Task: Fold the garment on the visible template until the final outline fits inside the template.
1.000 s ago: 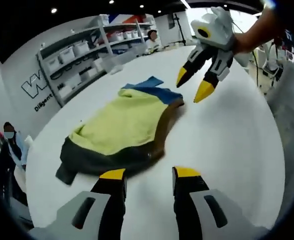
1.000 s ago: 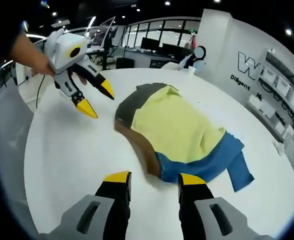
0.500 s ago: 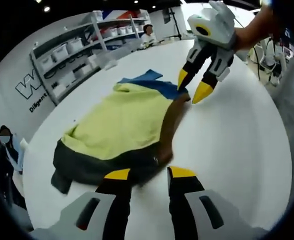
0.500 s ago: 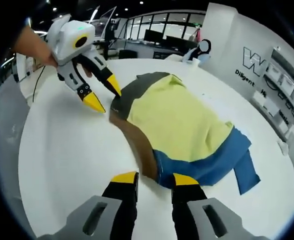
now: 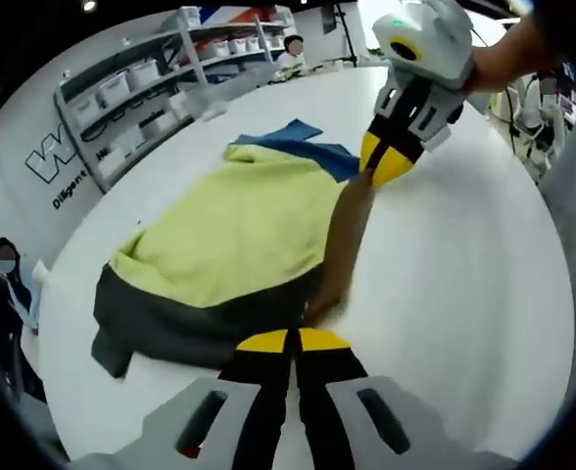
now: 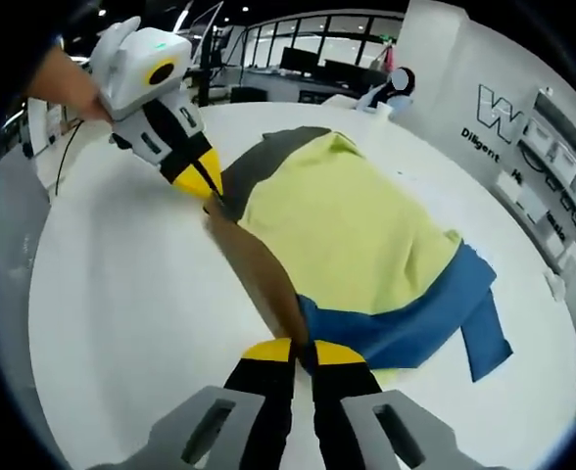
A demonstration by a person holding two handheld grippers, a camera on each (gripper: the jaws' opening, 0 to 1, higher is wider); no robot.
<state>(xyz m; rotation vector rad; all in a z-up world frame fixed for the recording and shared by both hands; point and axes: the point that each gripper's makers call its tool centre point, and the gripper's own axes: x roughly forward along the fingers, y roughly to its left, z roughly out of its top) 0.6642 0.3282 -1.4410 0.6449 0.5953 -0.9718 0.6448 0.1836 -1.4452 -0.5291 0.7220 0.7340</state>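
While the garment (image 5: 239, 245) lies spread on the white table (image 5: 445, 274), you have both tools clamped on its brown side strip (image 5: 345, 245), one at each end. Your left gripper (image 5: 290, 340) has its yellow-tipped jaws pressed together on the strip's end nearest the dark grey band (image 5: 180, 323); your right gripper (image 6: 303, 351) pinches the far end of that same strip, just beside the blue band (image 6: 415, 318). From each tool's camera you can see the other one biting down across the cloth, so the whole brown edge runs between your two grips. That placement makes sense as a judgement: holding one long edge at both corners lets you lift it evenly and carry it over the yellow panel (image 6: 342, 230) toward the opposite side, keeping the fold line straight. A blue sleeve (image 6: 487, 333) sticks out beyond the blue band, away from the strip, and looks yet to be tucked. No template outline is discernible on the table.
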